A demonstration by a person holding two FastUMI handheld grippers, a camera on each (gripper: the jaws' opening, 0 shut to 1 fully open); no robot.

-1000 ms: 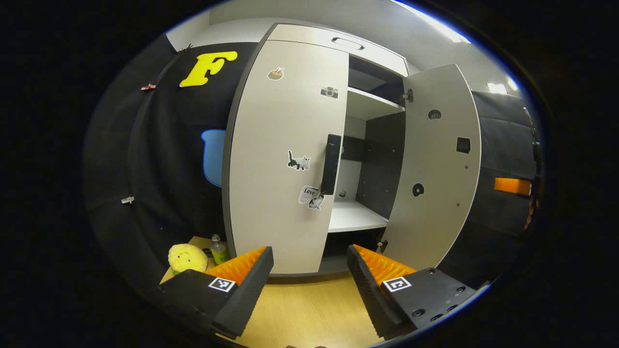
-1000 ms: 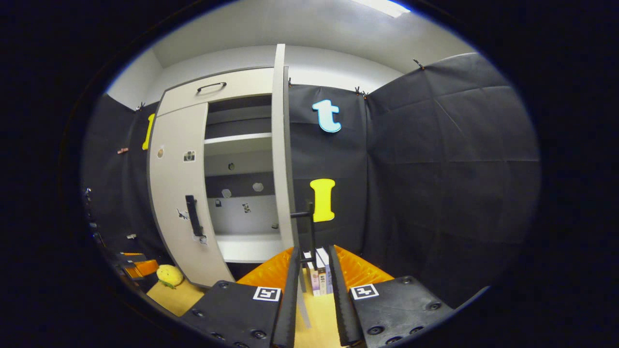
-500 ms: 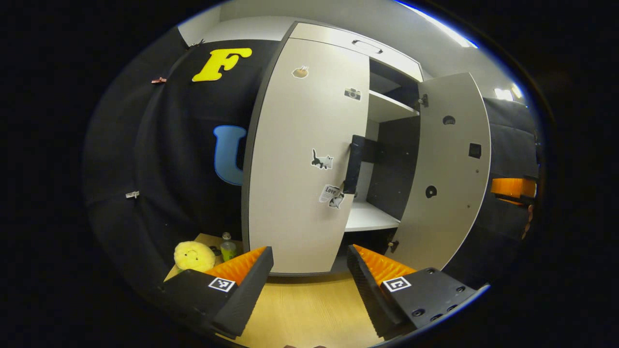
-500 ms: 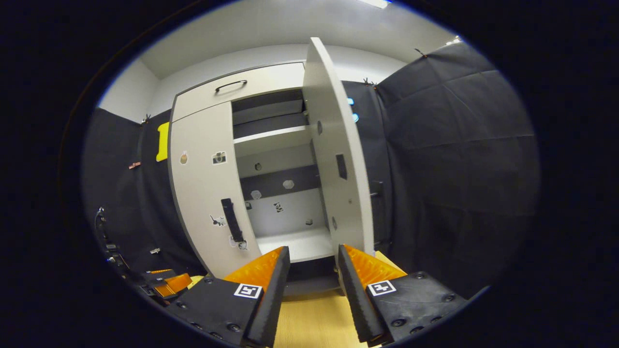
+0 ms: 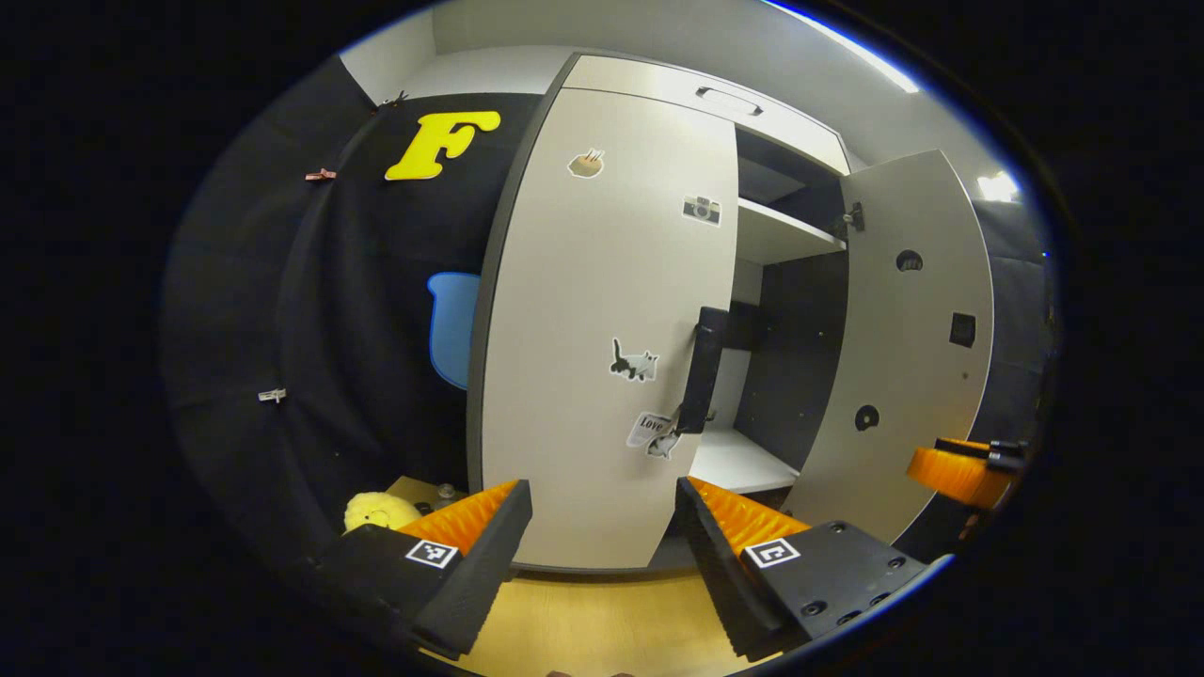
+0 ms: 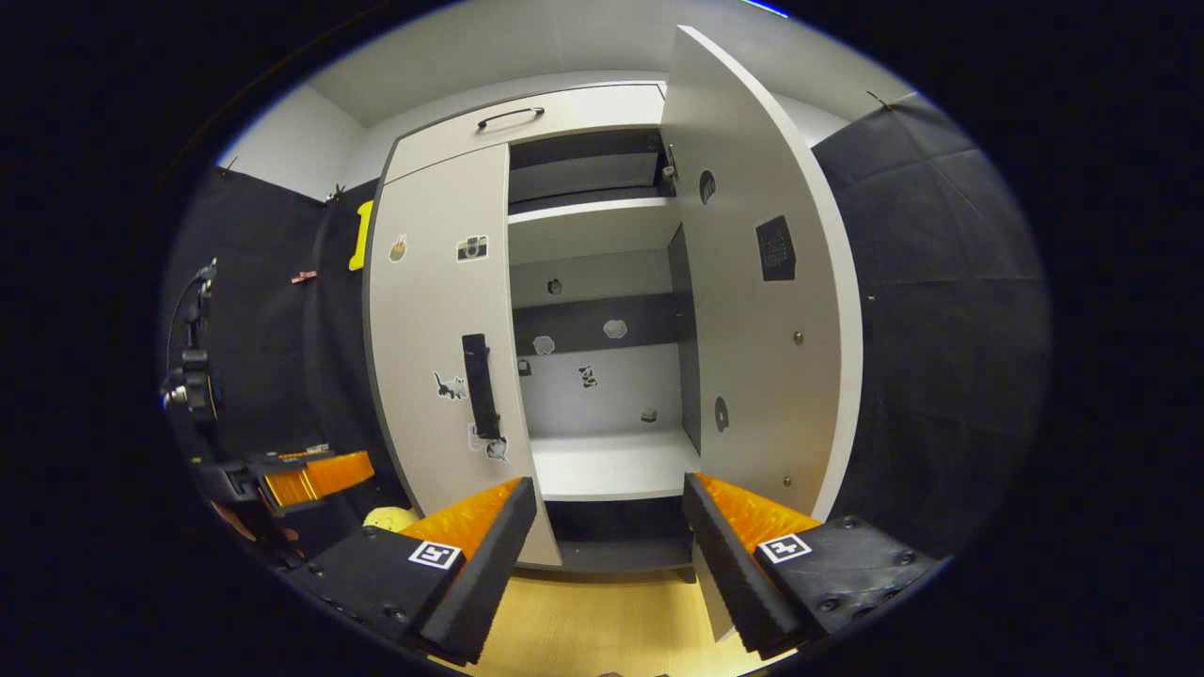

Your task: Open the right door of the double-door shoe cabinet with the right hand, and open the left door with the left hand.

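Right door [image 6: 762, 310] stands swung wide, left door [image 5: 602, 320] shut; left tool [image 5: 602, 527] and right tool [image 6: 607, 527] both gape open, holding nothing.

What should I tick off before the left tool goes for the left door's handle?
1. Right door swung open: ok.
2. Right tool open, off the door: ok.
3. Left door closed: ok, not yet opened.
4. Left tool open, holding nothing: ok.
5. Black handle on the left door unobstructed: ok.
6. Handle lined up between the left tool's fingers: not ok, it sits up and right of the gap.
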